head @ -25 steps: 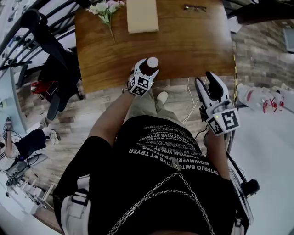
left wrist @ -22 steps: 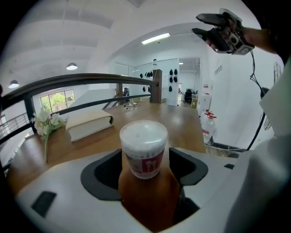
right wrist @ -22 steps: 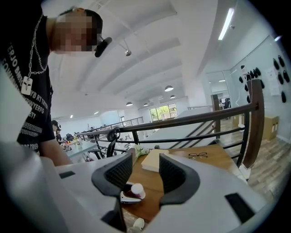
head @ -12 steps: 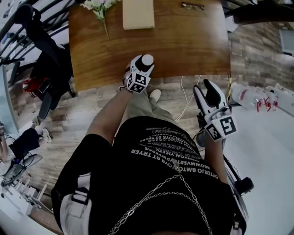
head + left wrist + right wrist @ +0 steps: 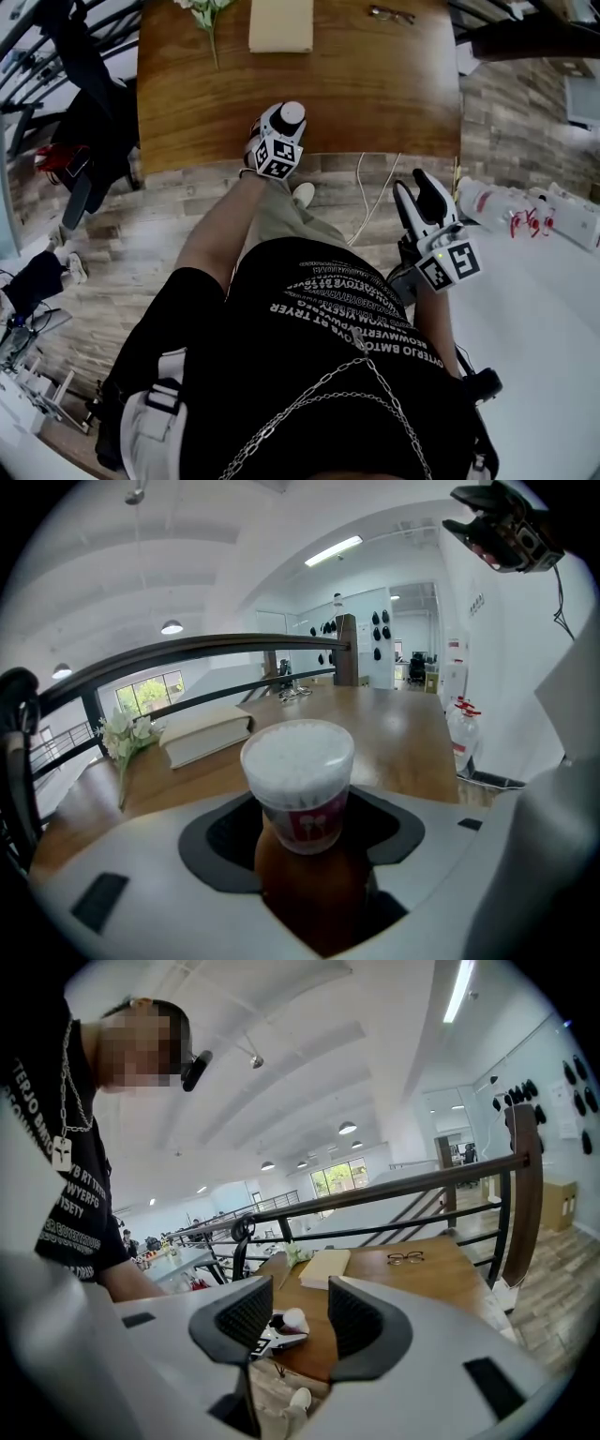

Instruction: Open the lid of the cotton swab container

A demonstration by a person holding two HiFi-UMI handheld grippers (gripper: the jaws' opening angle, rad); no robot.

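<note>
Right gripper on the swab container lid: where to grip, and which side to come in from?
Pinch the clear lid across its round side wall, coming from above. The container stands lid-up, and the left gripper, whose jaws have just been closing, sits around its lower body, so only the lid band is exposed. The right gripper is open and empty.

Open-plan office/lab space on a mezzanine, not a home: big wood table (image 5: 375,94) w/ book (image 5: 281,25), glasses (image 5: 394,13) & flowers (image 5: 204,9); dark railing (image 5: 394,1190) along the edge; plank-look floor (image 5: 141,234); white walls (image 5: 487,667); high ceiling (image 5: 309,1044) w/ strip lights (image 5: 459,988) & round lamps (image 5: 348,1128). Past the rail, more desks (image 5: 178,1265) w/ ppl (image 5: 127,1238); black gear (image 5: 380,621) hangs on a far wall.
</note>
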